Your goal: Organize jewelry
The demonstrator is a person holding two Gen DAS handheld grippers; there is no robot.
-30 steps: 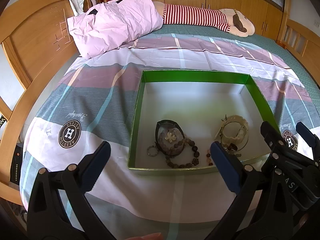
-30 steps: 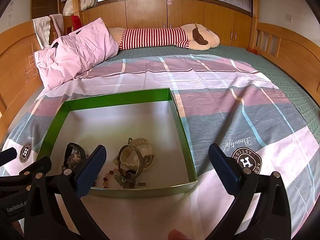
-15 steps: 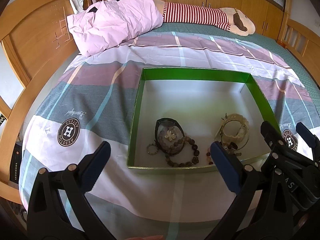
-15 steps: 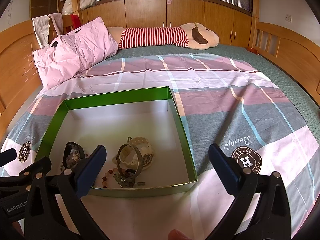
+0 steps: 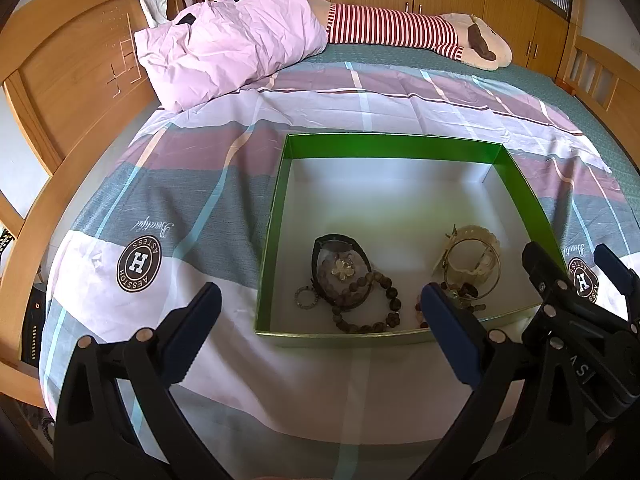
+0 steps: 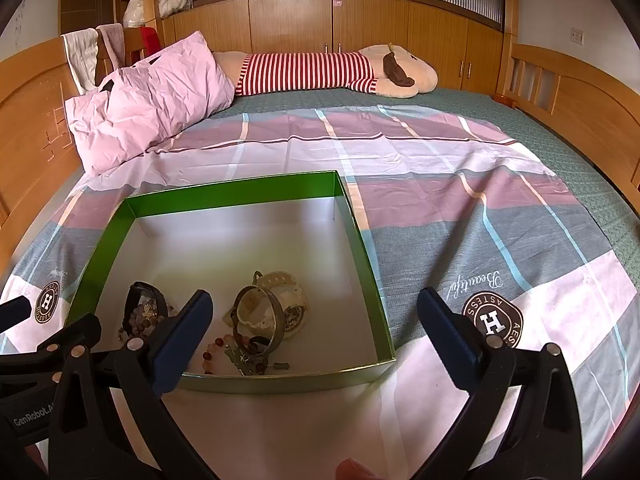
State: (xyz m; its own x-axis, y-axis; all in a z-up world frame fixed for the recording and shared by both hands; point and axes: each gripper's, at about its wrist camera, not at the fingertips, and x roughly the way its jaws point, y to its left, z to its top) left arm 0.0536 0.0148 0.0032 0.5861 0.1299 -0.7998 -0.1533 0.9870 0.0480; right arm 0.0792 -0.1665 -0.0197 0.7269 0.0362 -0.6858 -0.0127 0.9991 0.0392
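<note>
Bracelets, a beaded strand (image 5: 366, 304) and a pale watch (image 6: 280, 306) lie bunched at the near end of the green box (image 5: 276, 216) on the bed, little changed over the past second, as left gripper (image 5: 320, 320) and right gripper (image 6: 314, 322) hover wide open, empty, short of it.

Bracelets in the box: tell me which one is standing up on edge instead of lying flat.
The thin metal bangle. It stands upright, leaning on the cream watch, while the brown bead bracelet and the reddish bead string lie flat on the box floor.
</note>
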